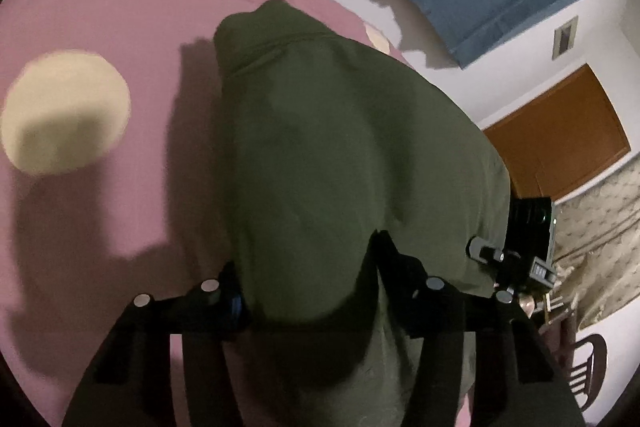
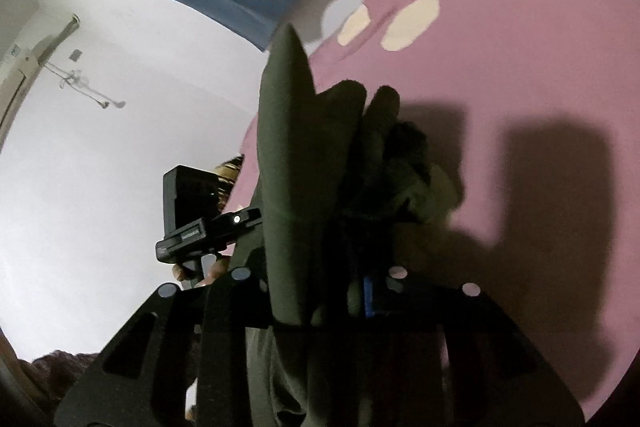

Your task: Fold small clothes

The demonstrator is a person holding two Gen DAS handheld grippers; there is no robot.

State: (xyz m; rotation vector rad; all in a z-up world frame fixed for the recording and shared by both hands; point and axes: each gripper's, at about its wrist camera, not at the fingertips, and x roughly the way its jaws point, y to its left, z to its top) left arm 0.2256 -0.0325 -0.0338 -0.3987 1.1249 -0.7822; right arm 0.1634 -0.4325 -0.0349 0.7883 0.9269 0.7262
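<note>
You have the green garment [image 1: 340, 155] pinched in both tools and lifted off the bed [image 1: 100, 27], so it hangs free over the pink sheet with pale spots rather than lying on it. The left hand-held gripper [image 1: 308, 287] has its jaws closed on a bulge of the cloth, which drapes forward and fills most of that view. That hold looks meant to carry one edge so the fabric can fall straight. The right hand-held gripper [image 2: 320, 287] is clamped on a thicker bunch: several layers stand up in folds between its jaws, one flap rising stiffly like a fin. Taking the two holds apart from each other probably lets you stretch the piece out and find its shape before laying it down. The other tool, with fingers [image 2: 212, 269] under it, shows at the left of the right wrist view, close beside the cloth.
</note>
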